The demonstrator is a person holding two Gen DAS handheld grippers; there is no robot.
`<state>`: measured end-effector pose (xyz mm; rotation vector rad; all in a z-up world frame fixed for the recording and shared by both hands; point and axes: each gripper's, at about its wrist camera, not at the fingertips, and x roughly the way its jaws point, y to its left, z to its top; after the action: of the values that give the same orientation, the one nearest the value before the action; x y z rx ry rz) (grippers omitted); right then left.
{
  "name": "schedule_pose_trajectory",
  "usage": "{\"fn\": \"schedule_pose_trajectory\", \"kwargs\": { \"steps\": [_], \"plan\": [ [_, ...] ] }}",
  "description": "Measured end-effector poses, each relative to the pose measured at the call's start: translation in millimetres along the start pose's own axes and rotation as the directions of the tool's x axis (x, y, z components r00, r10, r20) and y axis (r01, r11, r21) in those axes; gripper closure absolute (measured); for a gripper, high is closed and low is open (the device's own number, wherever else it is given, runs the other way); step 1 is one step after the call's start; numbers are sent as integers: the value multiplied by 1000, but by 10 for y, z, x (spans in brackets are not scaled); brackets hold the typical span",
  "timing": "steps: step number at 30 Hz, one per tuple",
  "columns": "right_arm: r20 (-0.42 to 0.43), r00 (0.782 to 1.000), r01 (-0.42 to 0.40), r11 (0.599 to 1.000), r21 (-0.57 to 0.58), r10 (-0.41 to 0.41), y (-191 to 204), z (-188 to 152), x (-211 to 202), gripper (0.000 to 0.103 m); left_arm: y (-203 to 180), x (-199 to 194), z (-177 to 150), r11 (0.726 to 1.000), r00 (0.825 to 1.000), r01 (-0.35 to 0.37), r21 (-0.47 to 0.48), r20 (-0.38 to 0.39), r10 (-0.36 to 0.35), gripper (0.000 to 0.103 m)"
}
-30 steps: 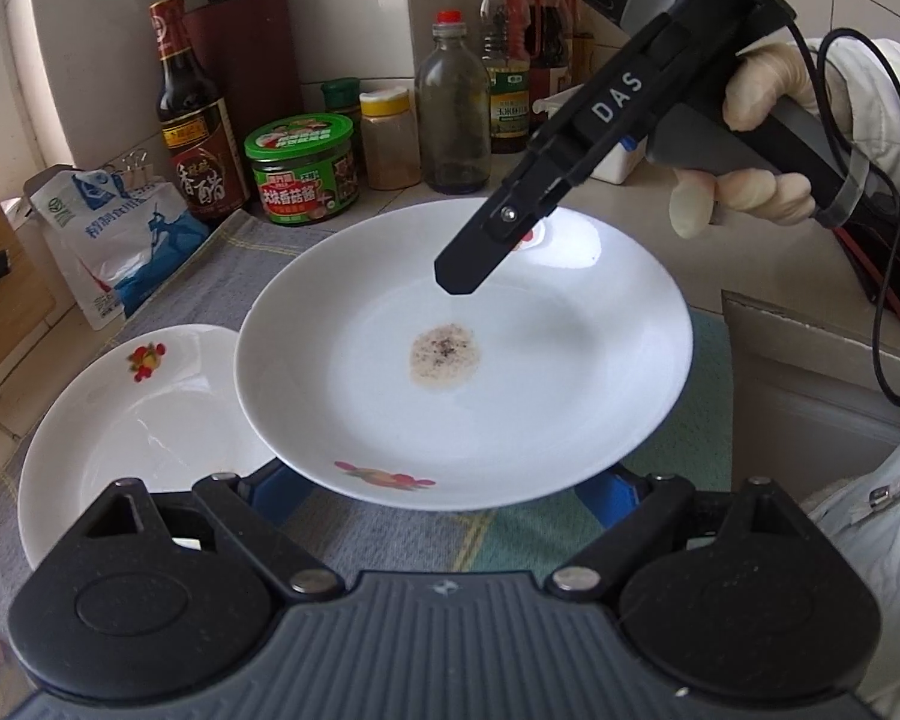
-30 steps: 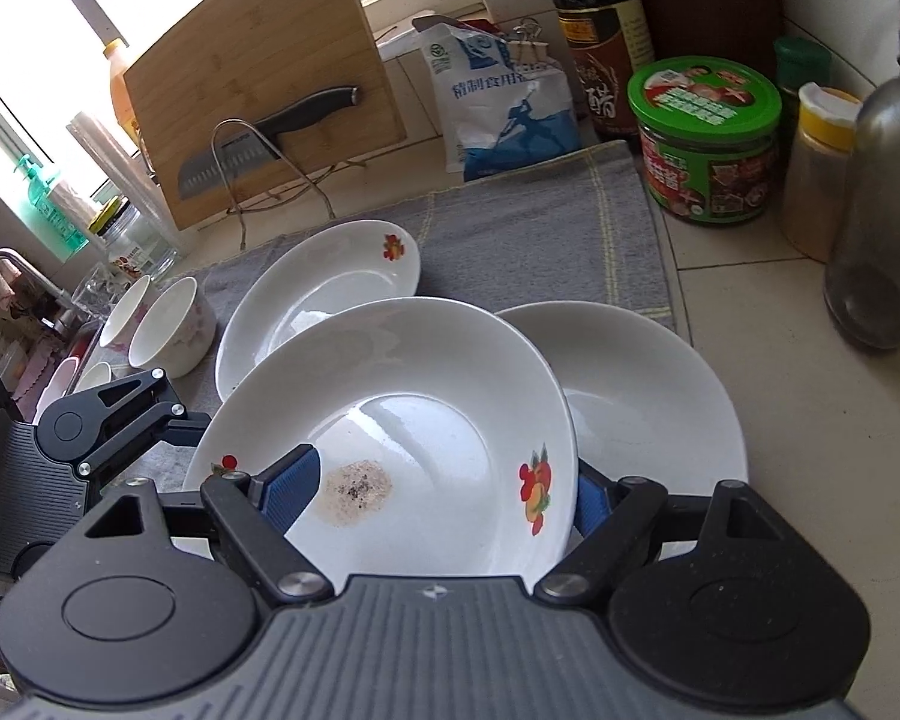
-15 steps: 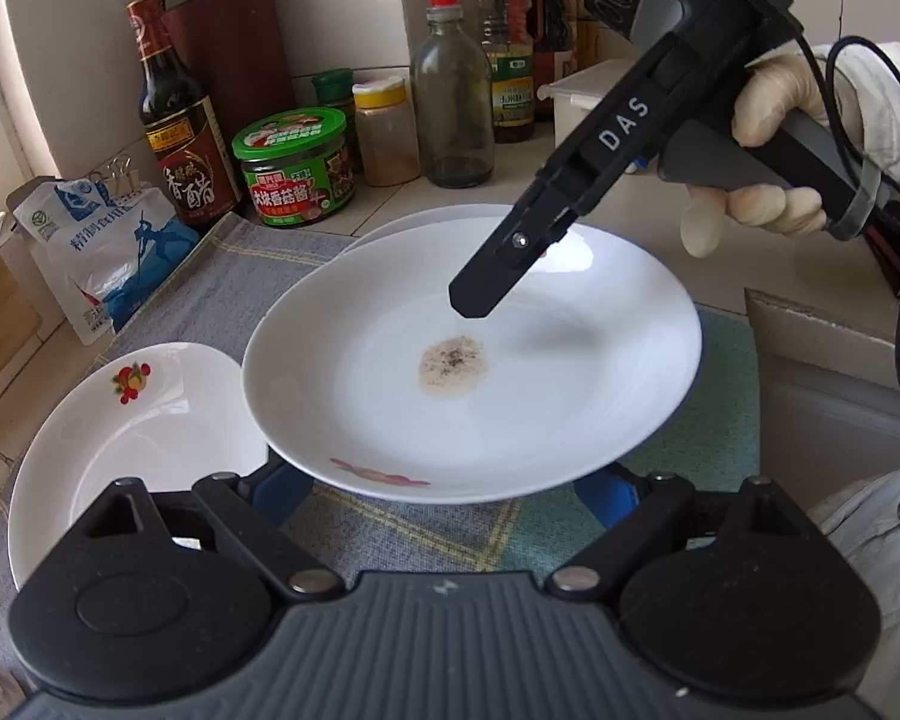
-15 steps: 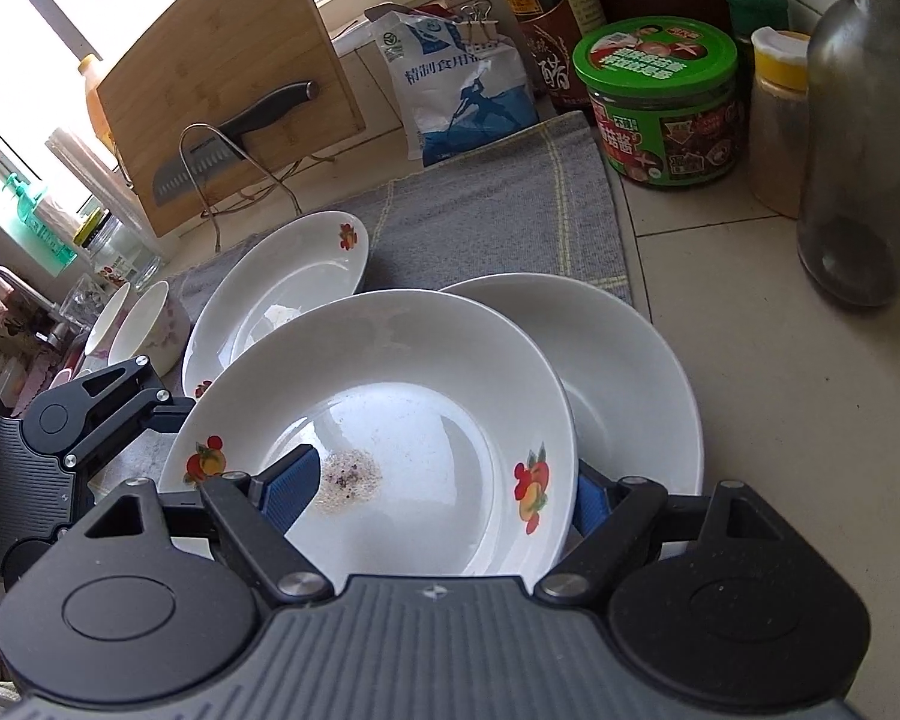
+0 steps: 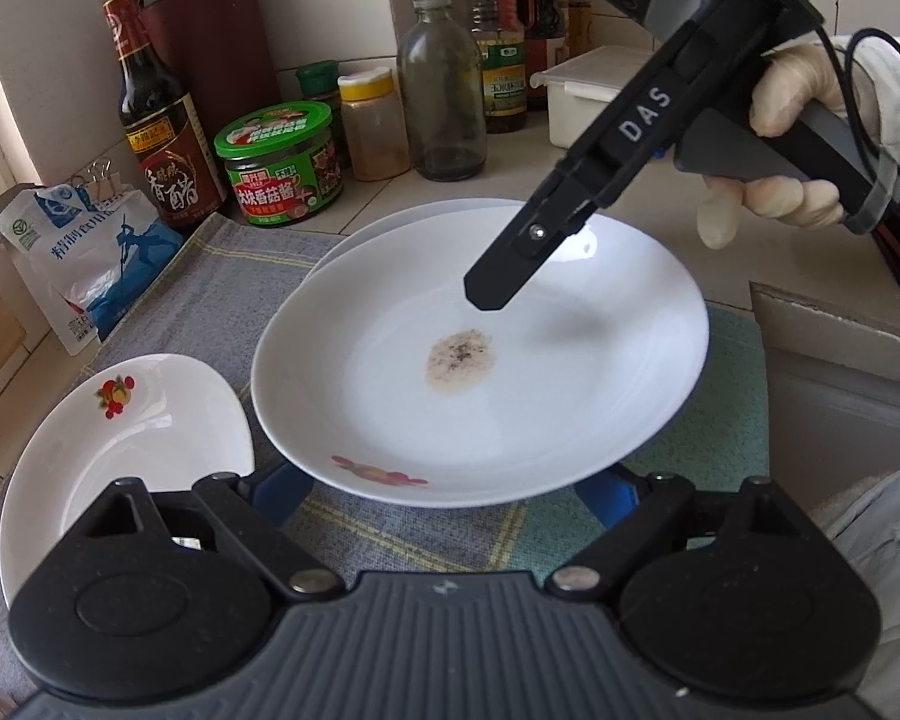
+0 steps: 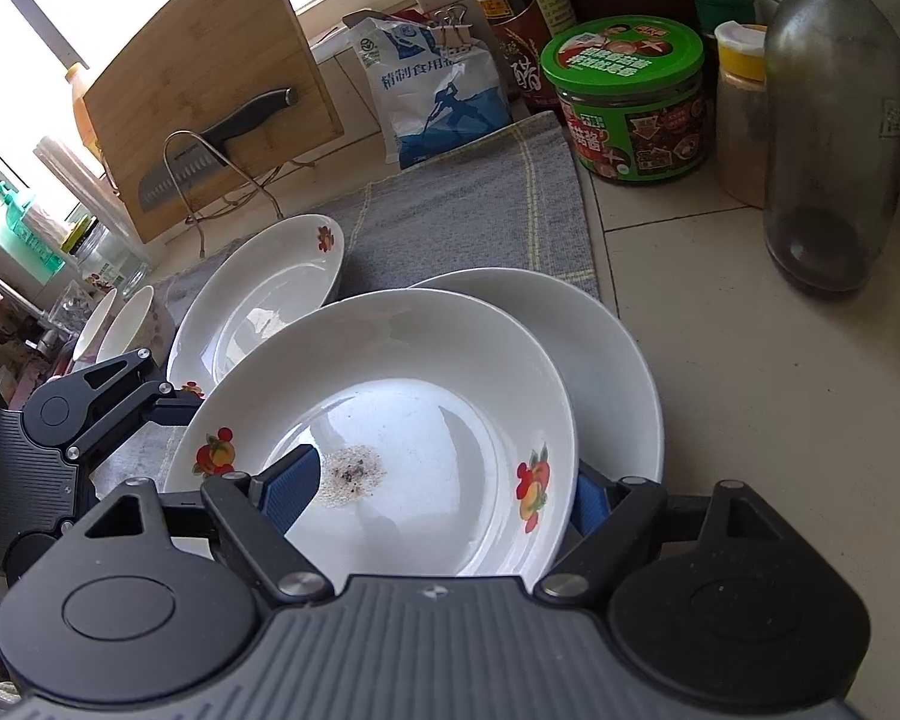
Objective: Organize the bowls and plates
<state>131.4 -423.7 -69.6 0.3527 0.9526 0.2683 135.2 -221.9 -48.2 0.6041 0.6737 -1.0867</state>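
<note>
You have the stained plate [image 5: 510, 372] facing both tongs, with a speckled brown patch at its centre. It sits over the lower plate [image 5: 390, 222], covering all of it but a strip of the far rim. Whether the two touch cannot be told.

Left tongs [image 5: 444, 480]: the blue pads stand wide apart. The plate's near rim, the one with a fruit print, lies over the gap between them and hides both fingertips. From the right wrist view, these tongs [image 6: 162, 402] reach to the plate's [image 6: 426, 420] left rim. Contact there cannot be confirmed.

Right tongs [image 6: 444, 474]: these pads stand wide apart too. The left pad lies over the plate's inside, just beside the stain. The right pad sits outside the rim and is partly covered by it. In the left wrist view only one finger of the right tongs [image 5: 498, 288] shows, slanting down over the plate's far half with its shadow on the plate. Its partner is out of sight. Your gloved hand [image 5: 798, 114] is wrapped around the handle.

The third plate [image 5: 120, 438] lies on the grey cloth [image 5: 210, 276] to the left, just beside the stained one. Its near edge is cut off by the left tongs' body. In the right wrist view the lower plate [image 6: 618, 372] shows past the stained plate's right side. Two bowls [image 6: 132, 324] at the left of that view are small and half hidden.
</note>
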Motion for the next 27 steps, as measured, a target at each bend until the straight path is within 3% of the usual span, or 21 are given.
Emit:
{"fn": "schedule_pose_trajectory", "kwargs": {
  "steps": [15,27],
  "plan": [
    [11,999,30,999,27,-30,-60,-57,-154,15,-54,127,41,1000,1000,-8,18,-22,8,9],
    [59,989,133,989,69,-137,70,-113,-287,15,-4,55,-19,1000,1000,6,17,14,-6,9]
  ]
}}
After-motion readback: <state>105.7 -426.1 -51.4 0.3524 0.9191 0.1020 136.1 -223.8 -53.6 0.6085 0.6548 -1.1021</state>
